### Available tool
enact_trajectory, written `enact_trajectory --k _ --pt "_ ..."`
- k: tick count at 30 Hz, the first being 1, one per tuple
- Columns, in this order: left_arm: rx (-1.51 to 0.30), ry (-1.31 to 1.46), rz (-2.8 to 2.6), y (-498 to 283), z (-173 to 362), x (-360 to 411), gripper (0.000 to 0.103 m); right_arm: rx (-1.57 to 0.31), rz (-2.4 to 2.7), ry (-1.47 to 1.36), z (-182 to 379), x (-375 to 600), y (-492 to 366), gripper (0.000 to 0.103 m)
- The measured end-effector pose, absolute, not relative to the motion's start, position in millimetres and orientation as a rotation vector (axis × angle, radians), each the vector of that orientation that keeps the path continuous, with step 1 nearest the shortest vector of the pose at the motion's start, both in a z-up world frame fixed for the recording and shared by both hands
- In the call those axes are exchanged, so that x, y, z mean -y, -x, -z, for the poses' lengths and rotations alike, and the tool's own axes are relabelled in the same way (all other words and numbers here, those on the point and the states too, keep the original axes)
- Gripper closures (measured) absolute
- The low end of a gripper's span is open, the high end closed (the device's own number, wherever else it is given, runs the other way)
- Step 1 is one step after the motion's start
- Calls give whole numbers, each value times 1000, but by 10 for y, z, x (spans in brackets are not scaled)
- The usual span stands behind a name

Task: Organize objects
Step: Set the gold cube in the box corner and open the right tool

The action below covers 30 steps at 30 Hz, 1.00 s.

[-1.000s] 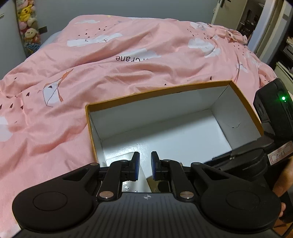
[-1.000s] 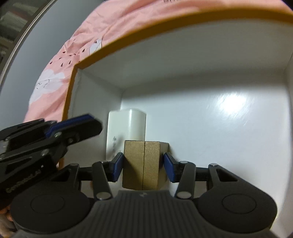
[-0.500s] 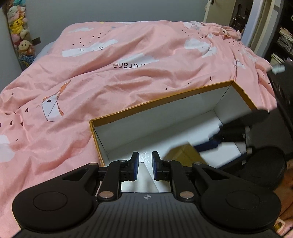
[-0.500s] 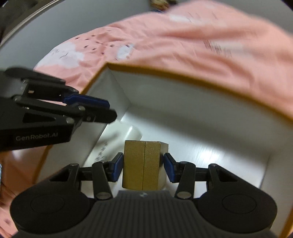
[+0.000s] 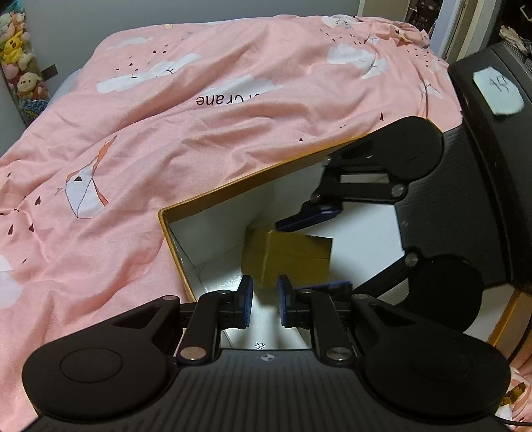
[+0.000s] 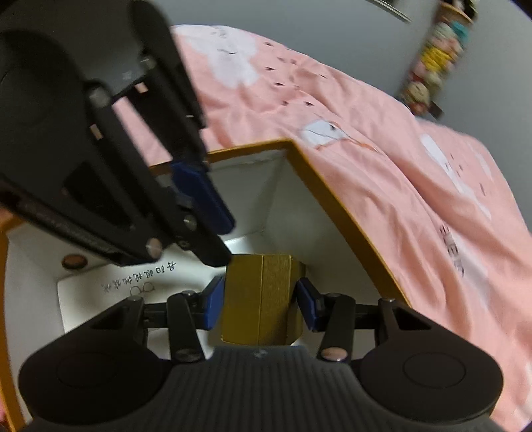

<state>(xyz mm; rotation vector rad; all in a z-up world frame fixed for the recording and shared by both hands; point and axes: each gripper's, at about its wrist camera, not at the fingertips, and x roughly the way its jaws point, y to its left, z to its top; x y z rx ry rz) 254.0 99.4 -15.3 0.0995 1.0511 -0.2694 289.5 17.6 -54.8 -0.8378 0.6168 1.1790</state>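
An open cardboard box with an orange rim (image 5: 212, 194) and white inside lies on the pink bed. My right gripper (image 6: 262, 295) is shut on a small gold box (image 6: 262, 299) and holds it inside the big box near a corner; the gold box also shows in the left wrist view (image 5: 292, 256). A white flat case with black writing (image 6: 133, 282) lies on the box floor to the left of the gold box. My left gripper (image 5: 264, 300) hovers over the box's near end, jaws a narrow gap apart, empty.
The pink quilt with cloud prints (image 5: 199, 116) covers the bed around the box. Plush toys hang at the far left wall (image 5: 16, 50). A doorway and shelves stand at the far right (image 5: 482, 26).
My right gripper has swung round with the gold box and now sits in front of my left gripper inside the box. My left gripper has shifted right over the box.
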Motion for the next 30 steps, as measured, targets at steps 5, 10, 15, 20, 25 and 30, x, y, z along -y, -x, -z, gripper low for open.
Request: enact_trajectory --k 5,10,15,20,25,30 --pt "-1057 -101 254 -2578 184 -987 85 -560 -1195 938 591 -248 -2828 54" --pt "-1052 -107 243 -2590 185 -979 85 -495 -1142 977 591 -179 -2716 46" --pt "-1052 -118 235 -2594 186 -965 84 -508 -1081 978 584 -104 -2737 47" --pt "-1040 -111 234 -2580 187 -982 84 -583 -1016 930 577 -41 -2798 47" --pt "-1037 -111 237 -2584 194 -980 84 -685 -992 852 646 -9 -2913 72" --pt "-1038 -111 236 -2584 190 -978 84 -673 -1014 845 657 -118 -2869 94"
